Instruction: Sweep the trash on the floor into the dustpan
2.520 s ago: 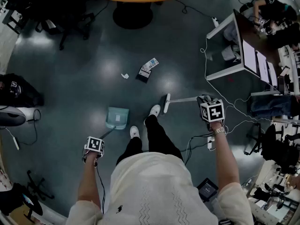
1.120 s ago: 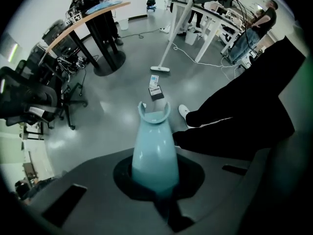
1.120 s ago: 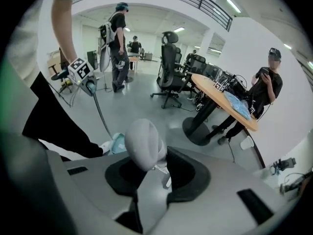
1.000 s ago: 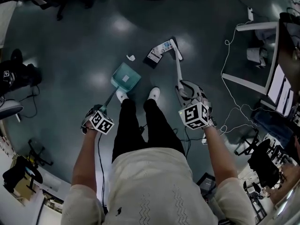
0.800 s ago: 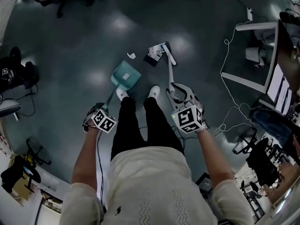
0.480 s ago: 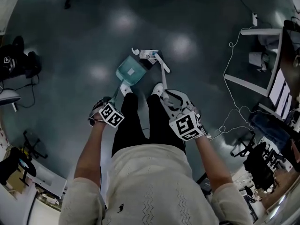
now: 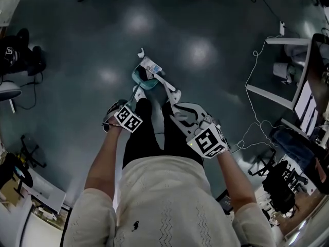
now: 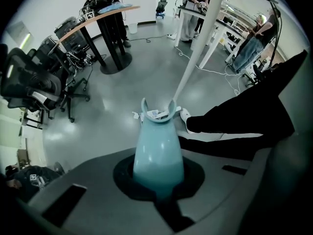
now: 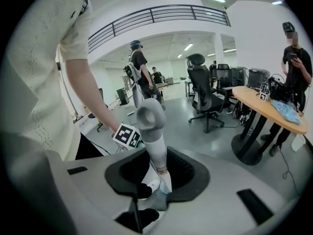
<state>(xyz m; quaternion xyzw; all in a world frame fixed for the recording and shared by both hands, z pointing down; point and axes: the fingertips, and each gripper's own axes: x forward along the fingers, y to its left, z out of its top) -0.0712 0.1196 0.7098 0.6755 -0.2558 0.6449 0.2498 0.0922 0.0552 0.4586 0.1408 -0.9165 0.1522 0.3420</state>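
A teal dustpan (image 7: 141, 79) rests on the dark floor just ahead of my feet, and my left gripper (image 7: 122, 110) is shut on its handle (image 8: 157, 151). Paper trash (image 7: 149, 65) lies at the pan's mouth (image 8: 157, 114); a small white scrap (image 7: 140, 52) lies just beyond it. My right gripper (image 7: 183, 112) is shut on the white broom handle (image 9: 152, 141), whose looped end sticks up past the jaws. The broom's head (image 7: 163, 82) lies against the trash by the pan. The broom shaft (image 8: 195, 48) crosses the left gripper view diagonally.
My white shoes (image 7: 172, 94) and black trouser legs stand right behind the pan. A white-legged desk (image 7: 277, 94) with trailing cables (image 7: 252, 86) is at the right. A round table base (image 8: 117, 58), office chairs (image 8: 29, 87) and a curved wooden table (image 9: 266, 106) stand around; people stand farther off.
The broom has swept the paper trash leftward to the dustpan's mouth. Both grippers have drawn closer together in front of my legs, and the dustpan has shifted toward the trash.
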